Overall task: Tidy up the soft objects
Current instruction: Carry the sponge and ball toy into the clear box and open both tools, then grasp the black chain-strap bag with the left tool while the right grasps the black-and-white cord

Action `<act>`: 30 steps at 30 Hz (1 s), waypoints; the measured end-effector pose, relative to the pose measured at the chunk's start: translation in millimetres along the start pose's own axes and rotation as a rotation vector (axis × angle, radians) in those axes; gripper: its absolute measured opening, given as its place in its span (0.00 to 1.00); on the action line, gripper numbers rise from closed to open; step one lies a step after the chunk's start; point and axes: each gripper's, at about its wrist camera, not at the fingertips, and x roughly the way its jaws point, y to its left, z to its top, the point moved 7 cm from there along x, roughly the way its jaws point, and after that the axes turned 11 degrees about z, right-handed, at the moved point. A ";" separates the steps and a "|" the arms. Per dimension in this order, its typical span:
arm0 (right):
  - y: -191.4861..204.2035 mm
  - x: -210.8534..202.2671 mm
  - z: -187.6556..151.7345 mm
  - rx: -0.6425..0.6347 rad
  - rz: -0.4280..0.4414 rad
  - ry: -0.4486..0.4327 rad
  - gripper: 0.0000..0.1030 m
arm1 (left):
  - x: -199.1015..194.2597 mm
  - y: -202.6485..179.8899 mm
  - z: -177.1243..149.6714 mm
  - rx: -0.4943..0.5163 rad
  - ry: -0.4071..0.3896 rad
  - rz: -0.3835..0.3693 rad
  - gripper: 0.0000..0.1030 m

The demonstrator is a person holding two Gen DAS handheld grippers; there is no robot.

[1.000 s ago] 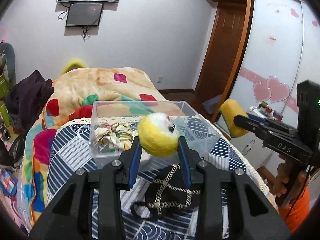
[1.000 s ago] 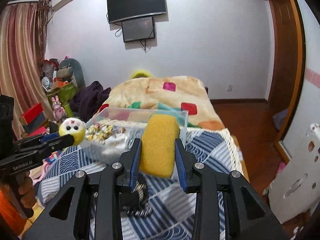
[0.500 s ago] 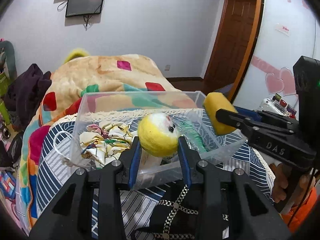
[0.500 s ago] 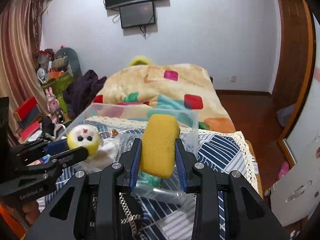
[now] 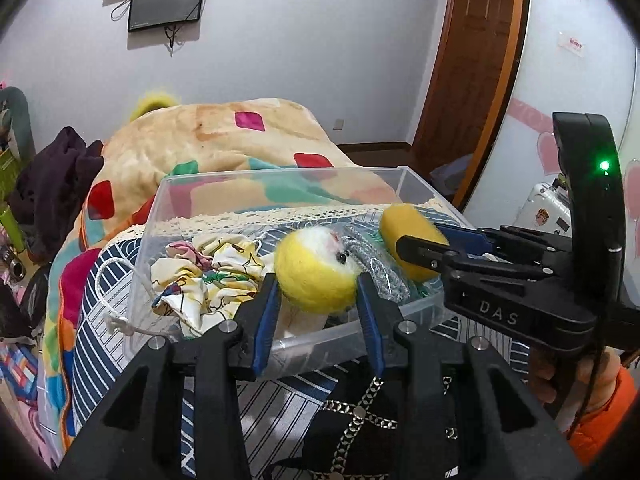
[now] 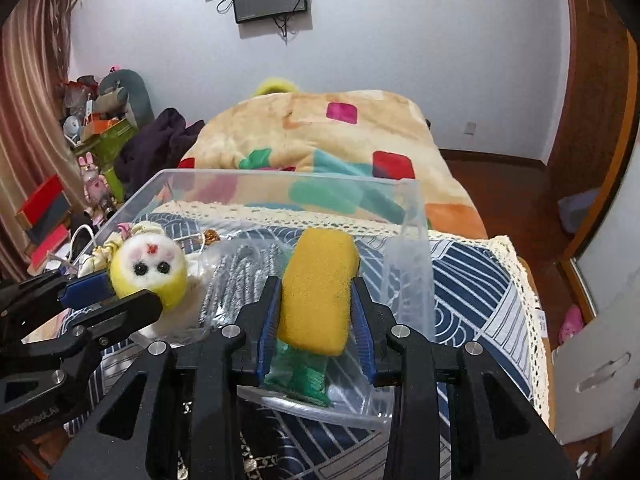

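My left gripper (image 5: 316, 292) is shut on a yellow plush ball with a white face (image 5: 314, 270) and holds it over the near side of a clear plastic bin (image 5: 280, 178). My right gripper (image 6: 316, 308) is shut on a yellow sponge (image 6: 318, 288) over the bin's right part (image 6: 404, 208). The plush ball (image 6: 150, 268) and left gripper show at the left of the right wrist view. The sponge (image 5: 404, 226) shows at the right of the left wrist view. In the bin lie a patterned cloth (image 5: 200, 276), a grey knit piece (image 6: 236, 280) and a green item (image 6: 304, 376).
The bin stands on a blue-and-white patterned cover (image 6: 472, 280) with a lace edge. A black bag with a chain strap (image 5: 360, 424) lies in front of the bin. A bed with a colourful blanket (image 5: 224, 136) is behind. Clutter (image 6: 96, 120) stands at the left.
Both grippers have moved forward and over the bin, each still holding its object. The bin now looks larger and closer in both views.
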 end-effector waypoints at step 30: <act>12.1 -59.7 -35.5 -0.057 -0.008 -0.071 0.79 | -15.8 -8.3 -74.7 0.083 0.133 -0.052 0.60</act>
